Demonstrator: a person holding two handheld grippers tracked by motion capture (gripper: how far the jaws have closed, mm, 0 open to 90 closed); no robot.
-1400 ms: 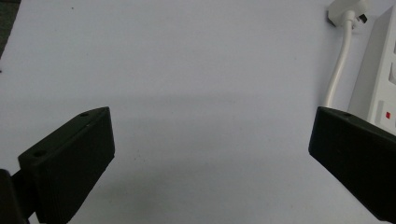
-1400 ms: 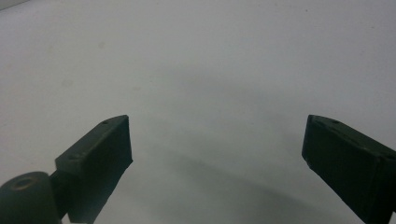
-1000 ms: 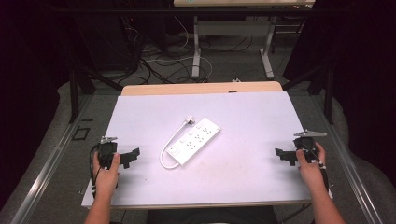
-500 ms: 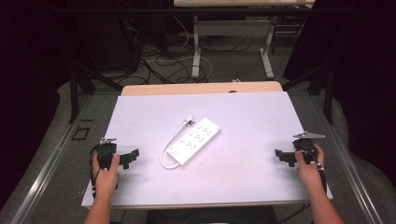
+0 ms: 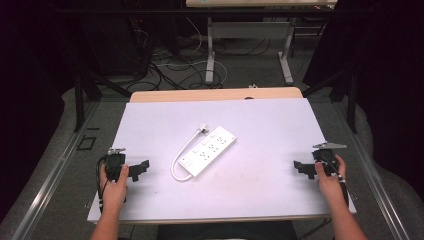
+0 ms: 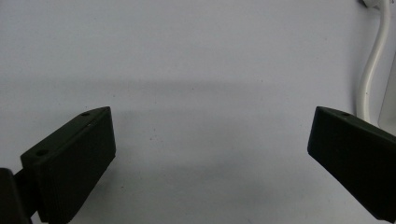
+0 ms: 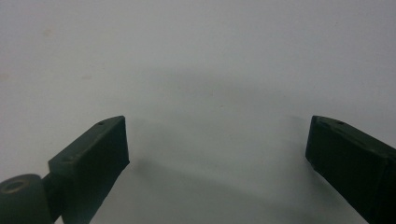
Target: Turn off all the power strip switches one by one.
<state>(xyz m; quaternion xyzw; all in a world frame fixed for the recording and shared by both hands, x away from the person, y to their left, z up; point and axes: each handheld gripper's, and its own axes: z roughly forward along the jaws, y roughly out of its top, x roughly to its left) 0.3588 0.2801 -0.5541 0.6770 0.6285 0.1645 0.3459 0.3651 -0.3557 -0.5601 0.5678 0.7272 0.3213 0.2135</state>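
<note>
With each hand-held gripper (image 5: 141, 167) spread empty, the power strip (image 5: 208, 151) between them looks rigid, light (slippery plastic), best pinched across its narrow sides.

My right gripper (image 7: 217, 140) has its two black, blocky plastic jaws spread wide, with nothing between them. Below them lies the plain pale, matte table surface (image 7: 201, 56), with soft shadows under each jaw. A round black joint (image 7: 16, 186) shows bottom left.
</note>
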